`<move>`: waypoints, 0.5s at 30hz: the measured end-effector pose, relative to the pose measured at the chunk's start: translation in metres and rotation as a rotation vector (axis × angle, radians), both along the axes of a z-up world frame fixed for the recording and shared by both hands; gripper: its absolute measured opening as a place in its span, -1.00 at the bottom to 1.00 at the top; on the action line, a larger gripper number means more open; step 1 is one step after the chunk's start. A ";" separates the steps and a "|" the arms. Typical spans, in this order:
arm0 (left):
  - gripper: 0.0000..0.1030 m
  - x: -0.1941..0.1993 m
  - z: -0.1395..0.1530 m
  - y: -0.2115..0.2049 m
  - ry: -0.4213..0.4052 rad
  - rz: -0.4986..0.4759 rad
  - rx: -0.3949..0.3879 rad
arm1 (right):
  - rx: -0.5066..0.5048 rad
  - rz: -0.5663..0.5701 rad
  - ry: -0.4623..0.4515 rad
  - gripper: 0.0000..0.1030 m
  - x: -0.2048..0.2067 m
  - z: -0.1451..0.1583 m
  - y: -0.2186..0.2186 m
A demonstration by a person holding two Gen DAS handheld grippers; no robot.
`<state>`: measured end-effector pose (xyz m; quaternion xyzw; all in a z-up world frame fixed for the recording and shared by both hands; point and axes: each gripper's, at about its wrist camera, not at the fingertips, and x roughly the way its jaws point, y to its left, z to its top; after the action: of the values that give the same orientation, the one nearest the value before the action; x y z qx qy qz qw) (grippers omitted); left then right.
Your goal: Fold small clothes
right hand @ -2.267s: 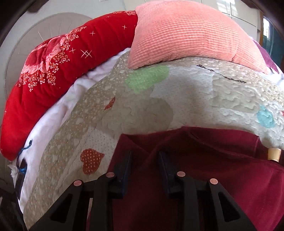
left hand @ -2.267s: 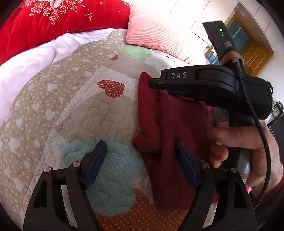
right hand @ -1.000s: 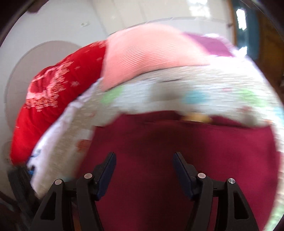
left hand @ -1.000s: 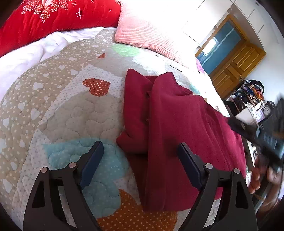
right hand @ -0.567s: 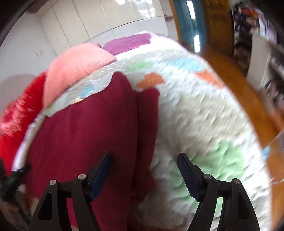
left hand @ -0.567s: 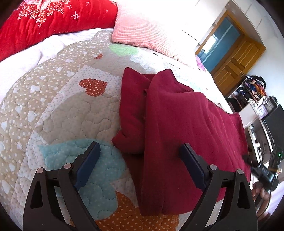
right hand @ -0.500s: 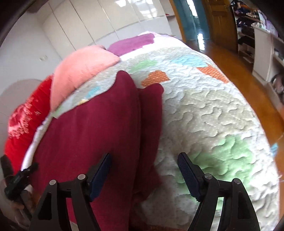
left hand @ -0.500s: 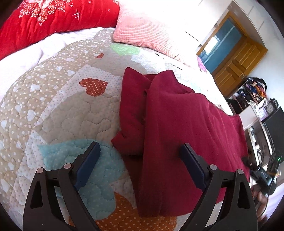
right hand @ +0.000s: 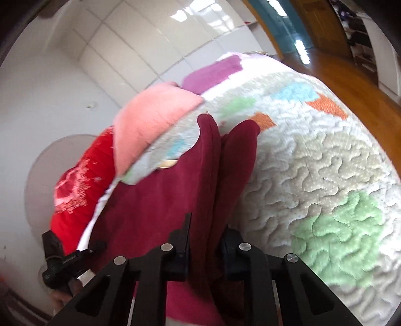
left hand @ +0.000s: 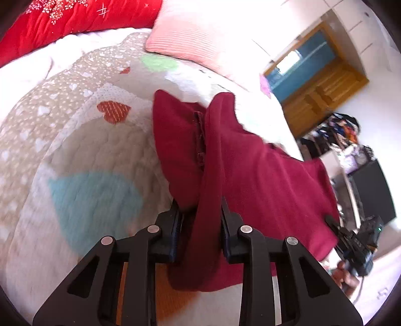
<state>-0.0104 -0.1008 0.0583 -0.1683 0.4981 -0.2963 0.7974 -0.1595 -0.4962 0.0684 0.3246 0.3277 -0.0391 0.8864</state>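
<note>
Garment [left hand: 263,175], dark red and partly folded, is lying across the patchwork quilt [left hand: 82,160] on the bed. Through the left wrist camera we are seeing our left gripper [left hand: 200,225] closing, its fingers pinching a raised fold at the near edge. A pink pillow [left hand: 195,42] and a red blanket [left hand: 62,22] are sitting beyond it, a wooden door [left hand: 318,82] farther off. The right gripper [left hand: 351,243] is showing small at the far corner.

Through the right wrist camera we are watching the right gripper [right hand: 204,248] closing on another bunched fold of the garment [right hand: 160,200], which is hiding the quilt [right hand: 325,175] beneath. The left gripper [right hand: 67,260] is appearing low at the picture's left edge, beside the red blanket [right hand: 75,185].
</note>
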 end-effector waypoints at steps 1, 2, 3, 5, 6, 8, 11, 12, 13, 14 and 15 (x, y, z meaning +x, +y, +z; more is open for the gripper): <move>-0.51 -0.015 0.008 0.006 -0.003 -0.021 0.004 | -0.006 0.015 -0.013 -0.68 -0.008 0.009 0.004; -0.51 -0.027 0.013 0.009 -0.016 -0.035 0.010 | -0.006 0.035 -0.029 -0.68 -0.020 0.019 0.010; -0.51 -0.043 0.016 0.014 -0.026 -0.048 0.019 | -0.006 0.051 -0.042 -0.68 -0.031 0.026 0.014; -0.51 -0.073 0.015 0.025 -0.008 -0.072 0.027 | -0.015 0.080 -0.053 -0.68 -0.061 0.040 0.024; -0.51 -0.086 0.012 0.028 0.001 -0.080 0.035 | -0.014 0.087 -0.047 -0.68 -0.075 0.044 0.028; -0.50 -0.109 0.002 0.032 0.014 -0.085 0.083 | -0.014 0.110 -0.037 -0.68 -0.107 0.043 0.038; -0.40 -0.130 -0.013 0.039 0.031 -0.035 0.114 | -0.067 0.048 0.074 -0.66 -0.133 0.020 0.040; -0.37 -0.133 -0.014 0.042 0.038 -0.024 0.107 | -0.081 0.008 0.123 -0.59 -0.135 0.012 0.036; -0.28 -0.134 -0.013 0.046 0.042 -0.004 0.110 | -0.116 -0.044 0.176 -0.58 -0.137 0.008 0.033; -0.19 -0.136 -0.011 0.049 0.033 0.010 0.122 | -0.152 -0.075 0.183 -0.58 -0.139 0.013 0.032; -0.14 -0.138 -0.008 0.051 0.015 0.025 0.139 | -0.166 -0.085 0.152 -0.56 -0.142 0.022 0.036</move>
<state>-0.1483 -0.0502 0.0507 -0.1211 0.5212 -0.2497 0.8071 -0.3013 -0.4602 0.0904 0.2596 0.3756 -0.1280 0.8804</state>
